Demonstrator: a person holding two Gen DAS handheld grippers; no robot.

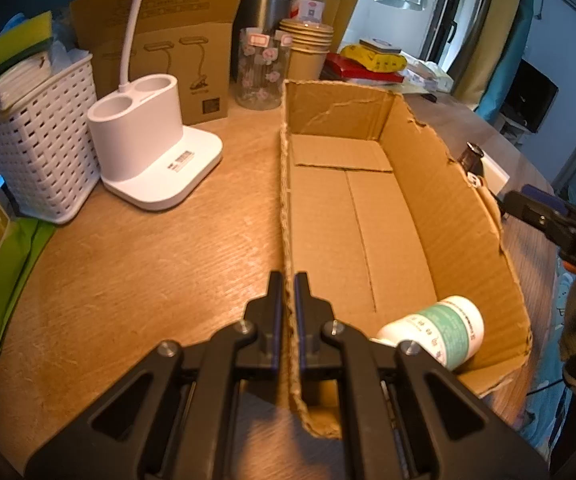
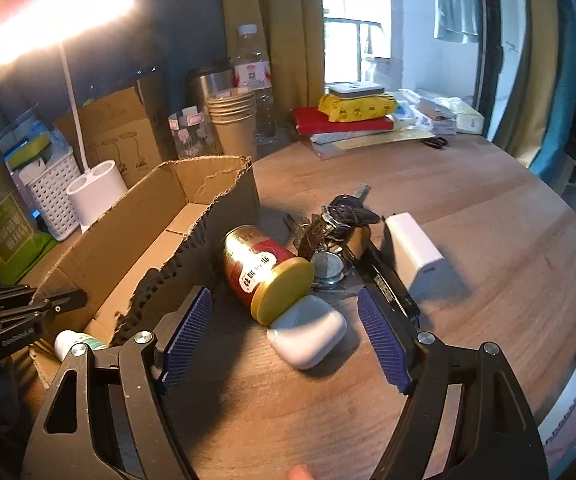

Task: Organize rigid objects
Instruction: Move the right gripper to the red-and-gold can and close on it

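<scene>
Cardboard box [image 1: 367,216] sits on the wooden surface [image 1: 148,272], and my left gripper [image 1: 288,292] is clenched on its near left wall. Inside the box, at its near end, a white pill bottle [image 1: 443,332] lies on its side. My right gripper [image 2: 284,320] is spread wide just beside the box, around a white earbuds case [image 2: 307,332] touching a red tin [image 2: 264,272] with a yellow lid.

Left hand-held gripper [image 1: 288,292] has its jaws pinched nearly together around a thin cardboard wall, held low and level. Right hand-held gripper [image 2: 286,312] is spread wide, angled down, blue ribbed pads [image 2: 383,344] facing each other.
</scene>
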